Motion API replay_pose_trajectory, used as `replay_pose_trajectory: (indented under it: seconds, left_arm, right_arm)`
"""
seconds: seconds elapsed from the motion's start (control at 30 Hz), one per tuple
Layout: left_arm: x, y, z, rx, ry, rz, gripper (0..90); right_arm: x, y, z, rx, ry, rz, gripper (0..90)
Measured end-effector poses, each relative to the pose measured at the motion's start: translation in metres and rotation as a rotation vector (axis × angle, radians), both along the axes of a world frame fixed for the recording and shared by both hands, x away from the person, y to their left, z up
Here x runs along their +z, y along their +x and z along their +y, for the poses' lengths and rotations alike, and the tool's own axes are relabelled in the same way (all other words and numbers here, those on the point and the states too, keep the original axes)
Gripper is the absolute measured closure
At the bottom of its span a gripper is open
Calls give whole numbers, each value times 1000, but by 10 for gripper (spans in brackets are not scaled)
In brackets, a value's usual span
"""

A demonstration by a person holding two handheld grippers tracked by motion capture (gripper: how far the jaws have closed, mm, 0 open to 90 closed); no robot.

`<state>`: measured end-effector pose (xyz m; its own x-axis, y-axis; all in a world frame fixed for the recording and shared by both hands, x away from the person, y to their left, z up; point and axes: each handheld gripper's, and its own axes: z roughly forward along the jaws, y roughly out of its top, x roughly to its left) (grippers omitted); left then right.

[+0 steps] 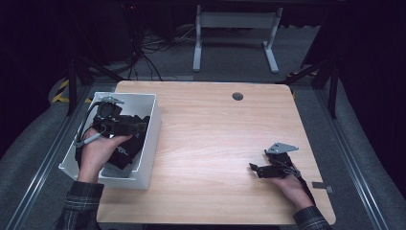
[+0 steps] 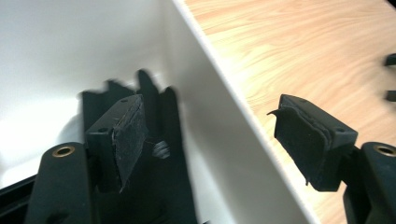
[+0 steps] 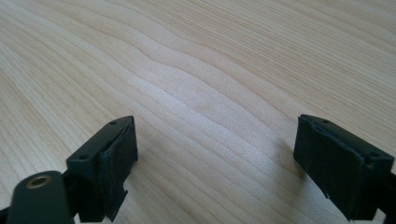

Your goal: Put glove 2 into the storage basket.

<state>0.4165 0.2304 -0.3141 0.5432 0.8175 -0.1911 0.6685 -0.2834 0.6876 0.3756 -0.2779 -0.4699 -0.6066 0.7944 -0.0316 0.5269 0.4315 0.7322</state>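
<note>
A white bin [image 1: 151,148] stands on the left part of the wooden table [image 1: 215,129]. In it lies a dark black item [image 1: 125,154] with a small pale print; what it is I cannot tell. My left gripper [image 1: 143,125] hovers over the bin, open. In the left gripper view, the left gripper [image 2: 217,135] straddles the bin's right wall [image 2: 210,107], one jaw inside above the black item [image 2: 159,126] and one over the table [image 2: 303,51]. My right gripper [image 1: 253,169] rests low at the table's right, open, with bare wood [image 3: 196,70] between the jaws of the right gripper [image 3: 212,154].
A round cable hole [image 1: 237,96] sits near the table's far edge. Beyond it stand a white desk frame [image 1: 234,28] and loose cables [image 1: 153,48] on the floor. The far-off jaws of the right gripper [image 2: 390,77] peek in at the left gripper view's edge.
</note>
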Motion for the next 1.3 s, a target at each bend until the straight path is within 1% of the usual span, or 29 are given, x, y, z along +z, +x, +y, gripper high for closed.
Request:
replay_pose_trajectory:
  seconds: [0.03,0.13,0.2,0.27,0.3,0.33,0.43,0.47,0.5,0.53,0.6,0.63,0.67,0.7,0.73,0.83,0.97,1.1,1.23,1.3]
  left_arm:
    - [2,0,-7,-14,0,-5,255]
    - [4,-1,-21,-45,-10,-15,252]
    - [6,-1,-31,-68,-9,-21,252]
    - [8,-2,-42,-93,-22,-25,252]
    - [9,-3,-53,-116,-26,-31,251]
    - [9,-3,-53,-116,-26,-31,251]
    - [9,-5,-70,-147,-38,-40,250]
    - [9,-6,-77,-165,-43,-43,248]
    - [9,-6,-77,-165,-43,-43,248]
    - [8,-7,-84,-177,-49,-42,248]
    - [6,-8,-94,-199,-41,-43,245]
    - [5,-8,-99,-210,-44,-43,246]
    - [2,-10,-109,-230,-55,-41,247]
    - [0,-11,-113,-238,-59,-44,245]
    - [0,-11,-113,-238,-59,-44,245]
    - [-7,-15,-128,-261,-59,-51,239]
    - [-17,-17,-143,-294,-64,-53,230]
    - [-29,-20,-155,-315,-63,-62,217]
    - [-42,-23,-163,-335,-48,-80,193]
    - [-50,-25,-167,-340,-43,-82,181]
  right_arm:
    - [0,0,0,0,0,0,139]
    - [0,0,0,1,0,0,139]
    - [0,0,0,2,1,1,139]
    - [0,0,0,2,0,0,139]
    - [0,0,0,2,0,0,139]
    - [0,0,0,2,0,0,139]
    - [0,0,0,4,0,0,139]
    - [0,0,0,4,0,0,139]
    - [0,0,0,5,2,0,139]
    - [0,0,0,5,2,0,139]
    - [0,0,0,6,2,1,139]
    - [0,0,0,6,2,1,139]
    - [0,0,0,6,2,1,139]
    - [0,0,0,6,2,1,139]
    - [0,0,0,6,2,1,139]
    - [0,-1,0,7,2,1,139]
    - [0,-1,0,6,0,1,139]
    - [0,-1,1,8,1,0,139]
    - [0,-1,1,10,1,1,139]
    - [0,-1,1,10,1,0,139]
